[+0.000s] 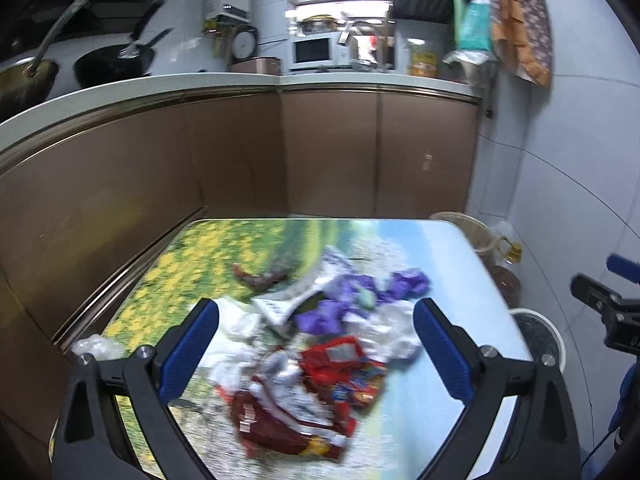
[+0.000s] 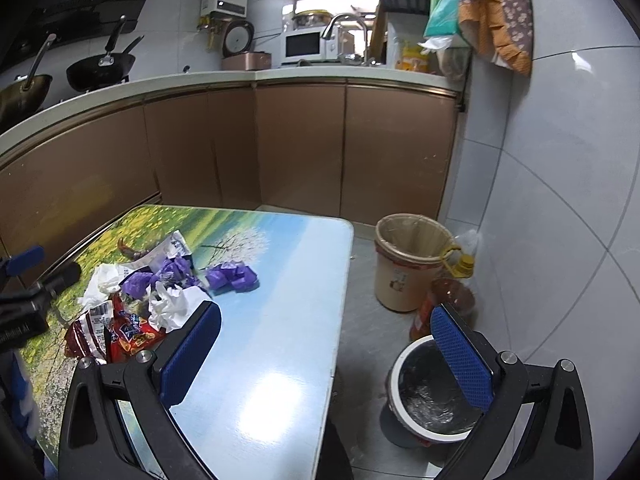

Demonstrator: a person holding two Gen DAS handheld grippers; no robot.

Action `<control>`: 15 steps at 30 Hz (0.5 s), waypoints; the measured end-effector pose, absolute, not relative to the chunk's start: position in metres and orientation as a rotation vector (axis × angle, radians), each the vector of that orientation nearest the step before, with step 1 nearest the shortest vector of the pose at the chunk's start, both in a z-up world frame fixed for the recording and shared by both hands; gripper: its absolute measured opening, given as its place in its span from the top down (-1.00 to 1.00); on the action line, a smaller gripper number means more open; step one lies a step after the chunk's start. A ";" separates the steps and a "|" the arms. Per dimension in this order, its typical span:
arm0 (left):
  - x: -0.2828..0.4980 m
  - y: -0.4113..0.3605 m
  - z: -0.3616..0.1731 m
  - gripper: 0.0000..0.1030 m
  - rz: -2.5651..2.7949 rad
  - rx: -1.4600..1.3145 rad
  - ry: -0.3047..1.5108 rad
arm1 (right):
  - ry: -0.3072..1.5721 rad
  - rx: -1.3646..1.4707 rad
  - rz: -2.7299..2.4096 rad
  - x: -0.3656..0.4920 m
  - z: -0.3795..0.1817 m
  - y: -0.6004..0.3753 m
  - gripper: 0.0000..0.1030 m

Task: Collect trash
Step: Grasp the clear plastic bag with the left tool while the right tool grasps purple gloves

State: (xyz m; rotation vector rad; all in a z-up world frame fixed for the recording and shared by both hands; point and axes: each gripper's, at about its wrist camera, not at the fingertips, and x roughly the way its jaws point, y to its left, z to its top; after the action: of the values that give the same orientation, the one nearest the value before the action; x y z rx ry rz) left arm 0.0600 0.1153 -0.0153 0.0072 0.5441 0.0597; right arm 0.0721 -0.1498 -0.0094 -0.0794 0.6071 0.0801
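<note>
Left wrist, trash pile [image 1: 320, 344] between spread fingers [image 1: 192, 352]

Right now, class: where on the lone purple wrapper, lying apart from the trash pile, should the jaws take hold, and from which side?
Grip the purple wrapper across its raised crumpled folds in the middle, coming straight down from above. It lies low on the table, so a sideways approach would probably just push it. It sits clear of the pile, leaving room for open jaws on both sides.

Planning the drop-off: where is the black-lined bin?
In the right wrist view, the black-lined bin stands on the floor right of the table, below the red bottle.
</note>
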 end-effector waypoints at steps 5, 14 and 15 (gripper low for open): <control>0.061 0.183 -0.018 -0.90 0.186 -0.040 0.540 | 0.640 -0.086 0.137 0.088 -0.017 -0.135 -0.99; 0.058 0.344 -0.057 -0.90 0.493 -0.201 0.639 | 0.716 -0.078 0.241 0.122 -0.040 -0.104 -0.99; 0.060 0.359 -0.063 -0.90 0.520 -0.216 0.648 | 0.723 -0.079 0.249 0.125 -0.043 -0.100 -0.99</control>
State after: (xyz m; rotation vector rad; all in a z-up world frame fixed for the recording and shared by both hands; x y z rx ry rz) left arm 0.0596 0.3587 -0.0628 -0.2157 0.6478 0.5200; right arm 0.1253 -0.1001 -0.0434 -0.0793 0.7226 0.2490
